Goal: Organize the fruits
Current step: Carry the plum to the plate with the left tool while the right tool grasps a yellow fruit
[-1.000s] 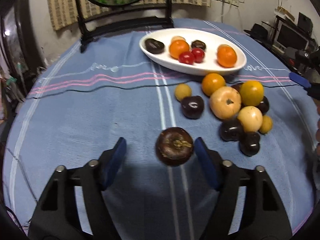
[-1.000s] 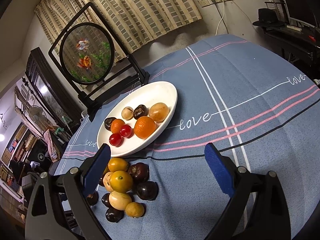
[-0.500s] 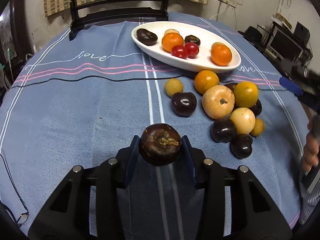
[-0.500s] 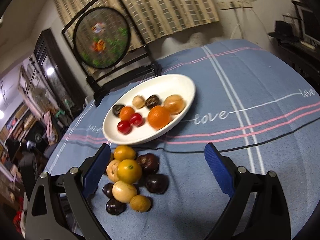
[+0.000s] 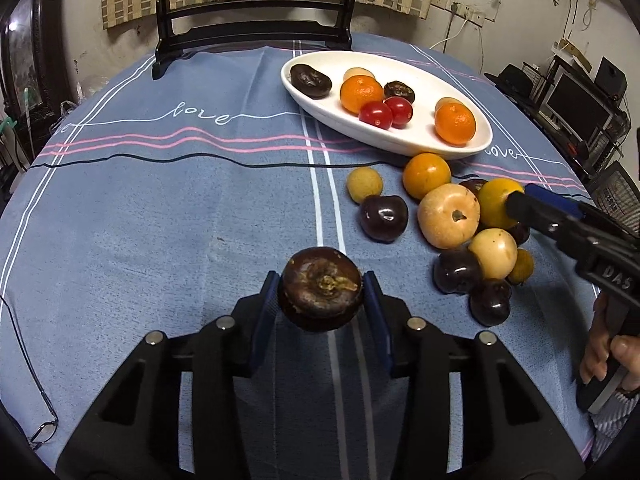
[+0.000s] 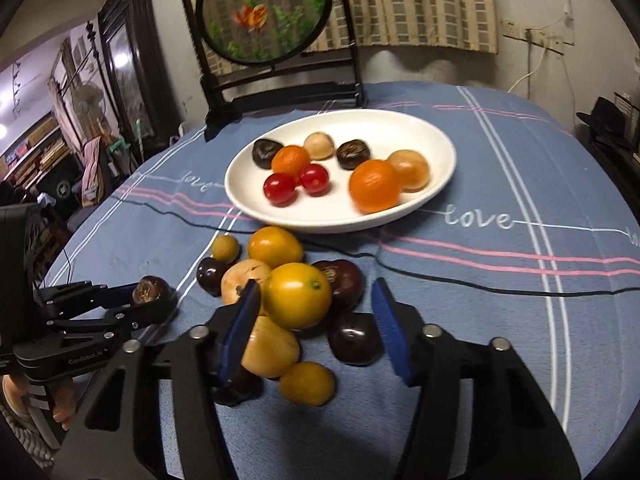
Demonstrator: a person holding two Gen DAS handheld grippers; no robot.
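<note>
on the left, the left gripper (image 5: 321, 305) pinches a dark round fruit (image 5: 320, 287) across its middle, just above the cloth; it looks firm and light. far right sits the white plate (image 5: 420, 142). nearer right, the right gripper (image 6: 316, 332) hangs spread over the yellow fruit (image 6: 298, 295), smooth, maybe slippery.

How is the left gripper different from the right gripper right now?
The left gripper is shut on a dark brown fruit; the right gripper is open and holds nothing. The left gripper sits away from the fruit pile, while the right gripper hangs over it, one pad beside a yellow-orange fruit. Both have blue pads and black bodies.
</note>
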